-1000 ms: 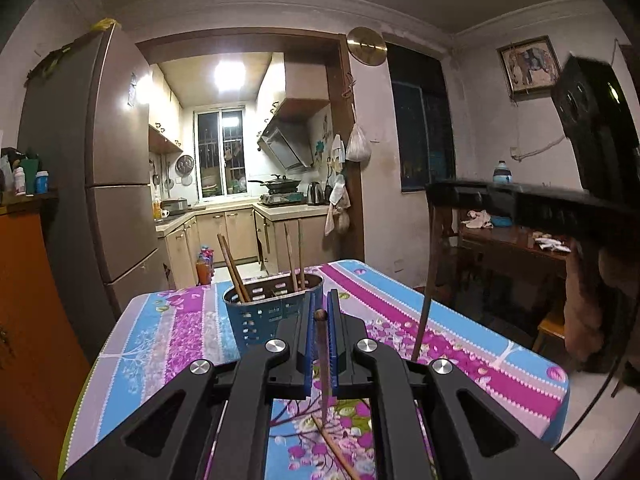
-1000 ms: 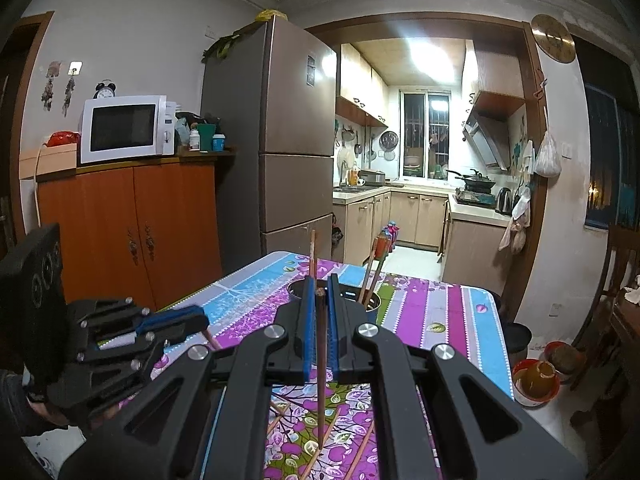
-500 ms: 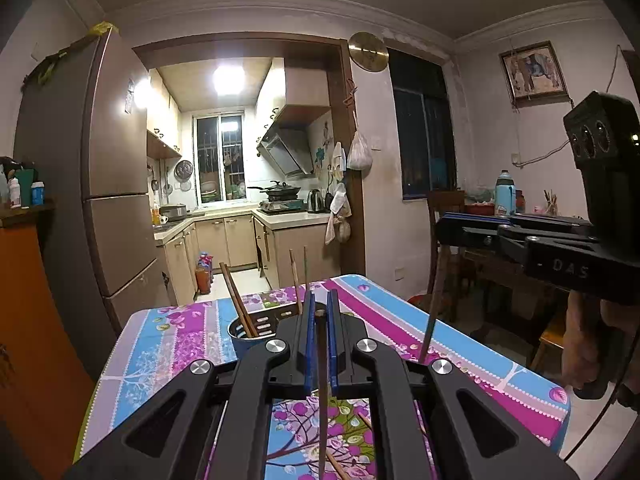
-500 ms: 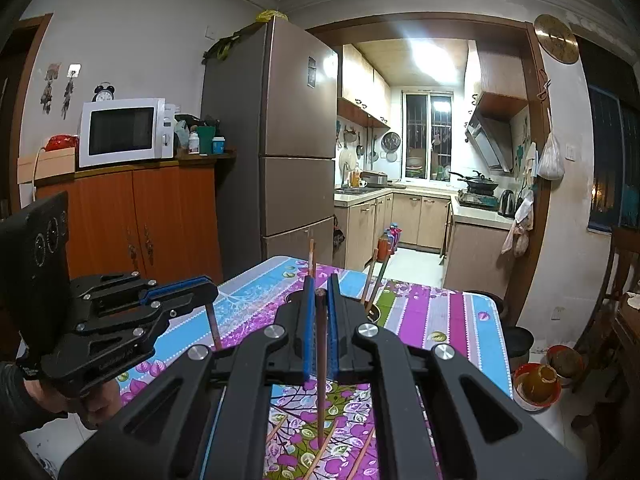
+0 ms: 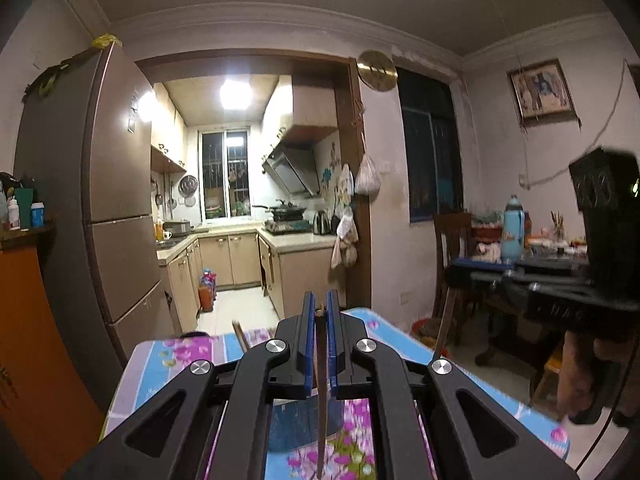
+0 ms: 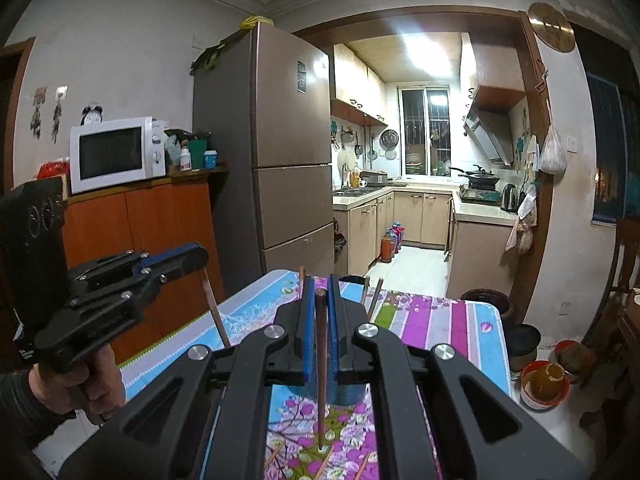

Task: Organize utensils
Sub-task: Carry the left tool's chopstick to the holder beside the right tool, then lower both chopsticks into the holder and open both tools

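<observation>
- The left gripper [image 5: 319,314] has its blue-padded fingers [image 5: 307,344] pinched on one chopstick [image 5: 321,392], held near the top end so that the rest hangs down between the arms, roughly upright, over the flowered table [image 5: 180,354].
- The right gripper [image 6: 319,292] is likewise closed on a second chopstick [image 6: 321,364], gripped just under its blunt end; the tip points down at the cloth.
- Each stick looks thin, stiff, light and smooth. I judge that a grip this high lets it swing or slip through the pads, so a firm squeeze nearer the middle would steady it.
- Just beyond both sets of fingers, toward the table's far edge, stands the blue utensil holder [image 6: 352,394], mostly hidden by the grippers, with several chopsticks [image 6: 375,298] already leaning in it.
- More loose sticks [image 6: 362,466] lie on the cloth near the front edge.
- The holder seems light; a sideways knock from a dangling tip could tip it.
</observation>
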Demonstrator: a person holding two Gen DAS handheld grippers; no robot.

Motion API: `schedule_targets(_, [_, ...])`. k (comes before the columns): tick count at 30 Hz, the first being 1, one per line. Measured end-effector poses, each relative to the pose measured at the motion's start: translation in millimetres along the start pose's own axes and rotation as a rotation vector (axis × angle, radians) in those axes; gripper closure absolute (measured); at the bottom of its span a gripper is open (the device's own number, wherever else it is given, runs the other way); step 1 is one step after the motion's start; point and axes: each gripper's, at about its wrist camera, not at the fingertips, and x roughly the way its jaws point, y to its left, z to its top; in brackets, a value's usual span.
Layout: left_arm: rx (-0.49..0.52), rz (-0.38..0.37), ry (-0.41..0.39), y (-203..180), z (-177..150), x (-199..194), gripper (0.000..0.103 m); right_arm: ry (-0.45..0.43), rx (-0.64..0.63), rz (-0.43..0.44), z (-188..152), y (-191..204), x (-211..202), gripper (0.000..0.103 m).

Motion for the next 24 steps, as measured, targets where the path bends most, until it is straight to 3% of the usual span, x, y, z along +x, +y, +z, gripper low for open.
schedule_targets(6, [-0.019, 0.015, -0.069, 8.9, 40.8, 14.2, 0.096, -0.021, 0.001, -0.018, 39.2, -10.8, 16.0, 0.098])
schedule_targets(12, [-0.029, 0.050, -0.092, 15.3, 60.5, 36.7, 0.096, -0.053, -0.010, -0.040, 74.3, -21.2, 38.2, 0.098])
schedule_targets(18, [-0.052, 0.074, -0.078, 31.3, 59.5, 63.4, 0.096, -0.052, -0.013, -0.052, 86.7, -30.5, 68.4, 0.098])
schedule_targets(24, [-0.067, 0.083, -0.038, 42.7, 45.1, 90.9, 0.096, -0.015, 0.005, -0.053, 73.4, -41.3, 104.4, 0.098])
